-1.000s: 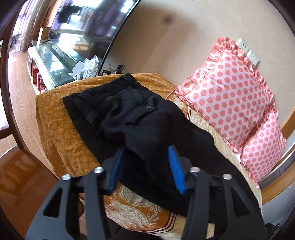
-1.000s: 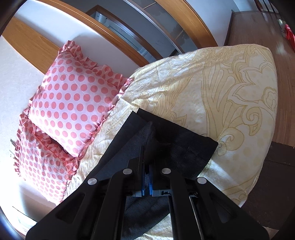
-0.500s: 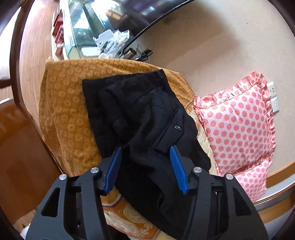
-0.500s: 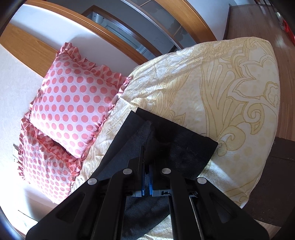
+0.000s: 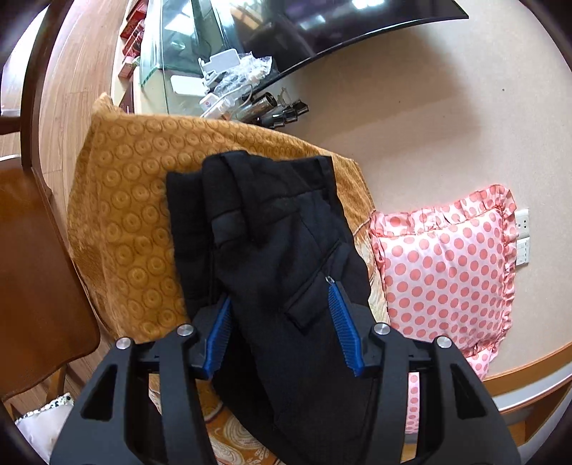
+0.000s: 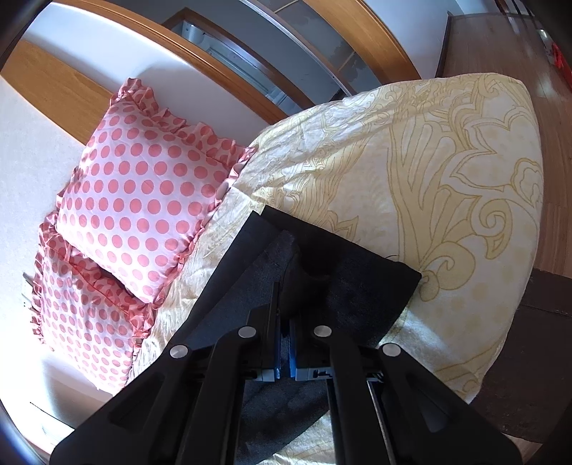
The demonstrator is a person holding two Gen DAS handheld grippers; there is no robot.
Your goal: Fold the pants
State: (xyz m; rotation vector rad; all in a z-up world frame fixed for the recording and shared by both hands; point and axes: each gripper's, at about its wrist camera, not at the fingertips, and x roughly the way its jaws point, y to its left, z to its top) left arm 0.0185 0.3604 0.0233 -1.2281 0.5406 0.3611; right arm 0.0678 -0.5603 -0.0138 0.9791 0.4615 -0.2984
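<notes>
Bedspread under pants; left gripper fingers spread, right gripper pinching hem.

Place: you're in a home bedroom.
Bed: a cream bedspread with a gold floral pattern fills your right view.
Pillows: two pink polka-dot pillows with ruffled edges lean by the wooden headboard.
Blanket: an orange circle-patterned blanket covers the other end.
Furnishings: a television hangs above a cluttered glass-topped stand.
Floor: wood floor.
</notes>
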